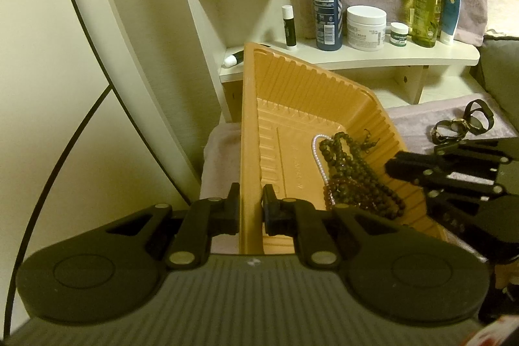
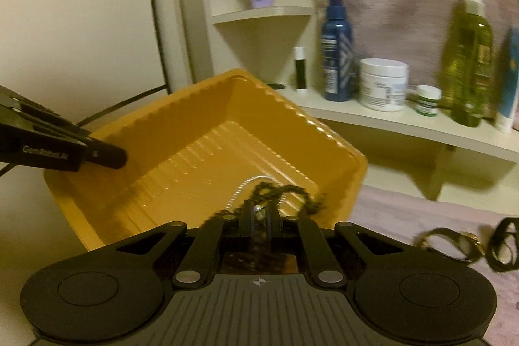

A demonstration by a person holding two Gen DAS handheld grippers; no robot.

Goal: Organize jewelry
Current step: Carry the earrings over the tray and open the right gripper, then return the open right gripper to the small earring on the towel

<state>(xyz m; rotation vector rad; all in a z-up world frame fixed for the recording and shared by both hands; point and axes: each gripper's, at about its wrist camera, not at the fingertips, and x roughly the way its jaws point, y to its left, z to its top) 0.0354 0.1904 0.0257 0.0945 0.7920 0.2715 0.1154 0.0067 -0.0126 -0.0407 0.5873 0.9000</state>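
1. While we clamp the left gripper (image 1: 250,209) tight on the near wall of one orange tray (image 1: 292,93), it sits tilted on the towel.
2. Our right gripper (image 2: 258,224) is nearly closed, pinching a small silvery piece (image 2: 258,209) over the tray.
3. Inside lie one pearl strand (image 1: 319,158) and dark bead strands (image 1: 353,171); their number we cannot tell.
4. One shelf (image 1: 373,57) carries seven toiletry containers.

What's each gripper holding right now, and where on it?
Left gripper clamps the orange tray by its near rim wall. Right gripper is shut on a small silvery piece over the tray; what it is can't be told.
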